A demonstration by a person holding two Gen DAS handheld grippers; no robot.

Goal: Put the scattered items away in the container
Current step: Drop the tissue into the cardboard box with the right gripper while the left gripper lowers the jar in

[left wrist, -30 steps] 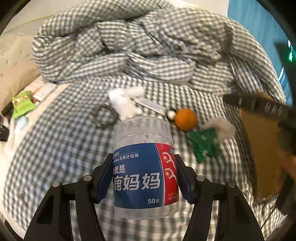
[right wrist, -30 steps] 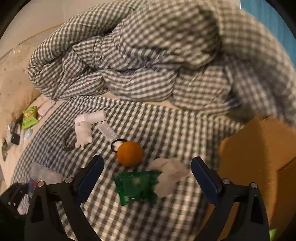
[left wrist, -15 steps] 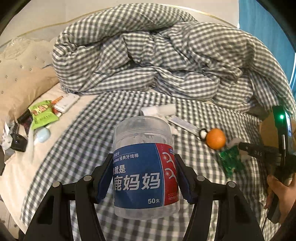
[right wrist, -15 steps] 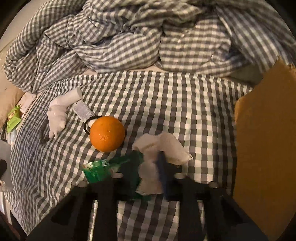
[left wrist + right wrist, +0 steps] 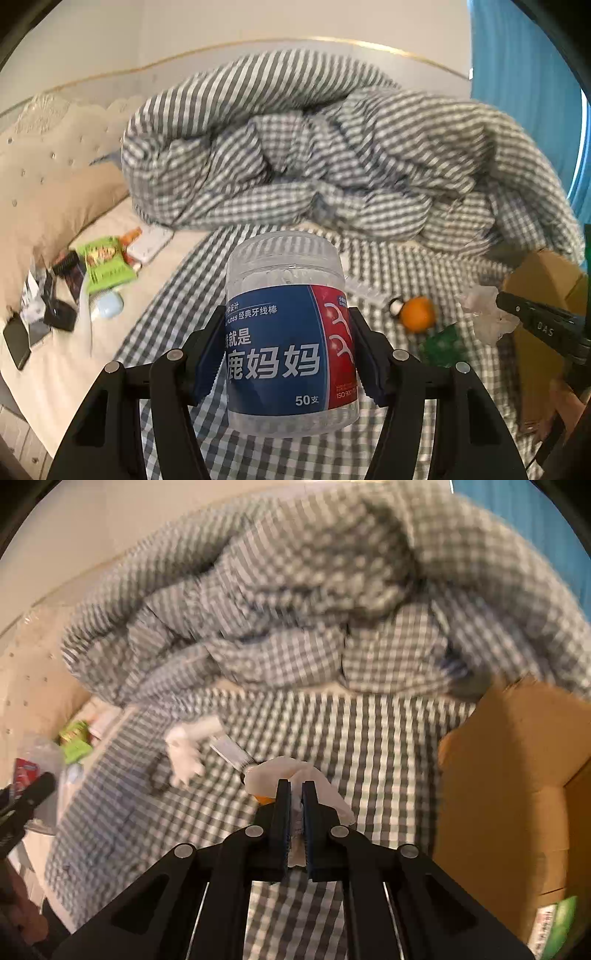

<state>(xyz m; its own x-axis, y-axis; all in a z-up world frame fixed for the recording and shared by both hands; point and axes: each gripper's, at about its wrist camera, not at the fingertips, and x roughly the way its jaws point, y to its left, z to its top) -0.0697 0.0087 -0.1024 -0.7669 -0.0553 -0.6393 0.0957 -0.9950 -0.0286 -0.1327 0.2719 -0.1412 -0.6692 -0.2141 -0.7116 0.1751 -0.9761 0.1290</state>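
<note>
Above the checked bed, left gripper is clamping the floss jar upright while right gripper is pinching the crumpled tissue, box lying just right

Left wrist view: looked forward along the left gripper, raised above the checked bed sheet, facing the heaped duvet and headboard.
Left nearness: a floss jar filled the near foreground.
Right wrist view: looked along the right gripper, low over the sheet, facing the same duvet; blurred.
Shared: duvet, sheet, cardboard box, crumpled tissue, orange; each view caught the other gripper at its edge.
</note>
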